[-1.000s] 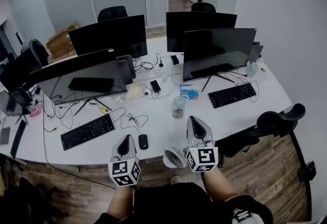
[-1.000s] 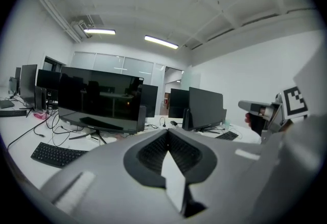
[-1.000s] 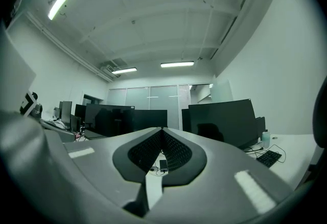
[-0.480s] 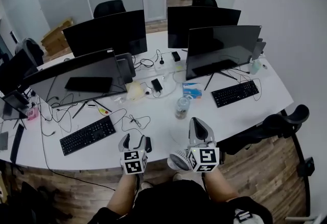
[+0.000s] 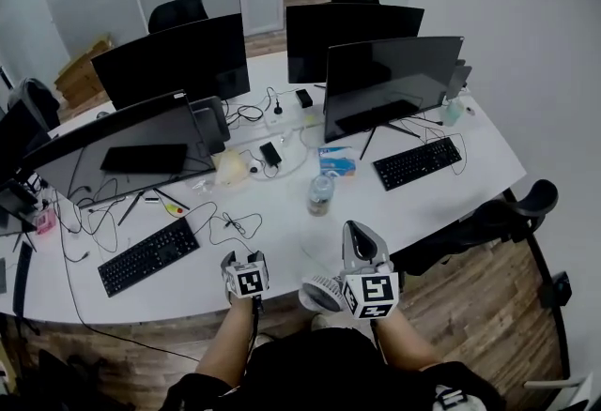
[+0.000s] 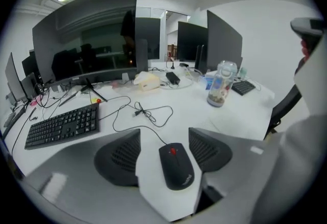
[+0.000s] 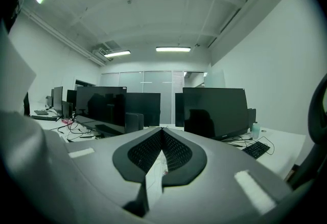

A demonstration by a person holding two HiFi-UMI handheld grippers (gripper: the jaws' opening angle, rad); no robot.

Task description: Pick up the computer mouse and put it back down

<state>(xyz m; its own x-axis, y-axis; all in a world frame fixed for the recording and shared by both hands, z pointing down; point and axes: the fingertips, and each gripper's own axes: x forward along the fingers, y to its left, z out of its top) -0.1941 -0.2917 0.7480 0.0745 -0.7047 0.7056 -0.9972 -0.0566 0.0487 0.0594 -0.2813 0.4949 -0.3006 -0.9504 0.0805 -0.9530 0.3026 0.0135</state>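
A black computer mouse (image 6: 176,165) with a red scroll wheel lies on the white desk (image 6: 240,120) near its front edge, its cable running back across the desk. My left gripper (image 6: 164,150) stands open over it. Its jaws have just been opening, and the mouse lies between them with a gap to each pad. In the head view the left gripper (image 5: 246,260) covers the mouse. My right gripper (image 5: 358,229) hovers beside it over the desk edge, pointing level, shut with nothing held. In the right gripper view its pads meet at the gripper's (image 7: 162,135) tip.
A black keyboard (image 5: 148,255) lies left of the mouse and a loose cable (image 5: 230,223) just behind it. A clear jar (image 5: 321,195) stands further back toward the right. Several monitors (image 5: 390,85) line the back, with a second keyboard (image 5: 418,162) and an office chair (image 5: 498,217) to the right.
The left gripper came down from beside the mouse to straddle it, and its jaws went from shut to open. The right gripper sank slightly and stayed shut.
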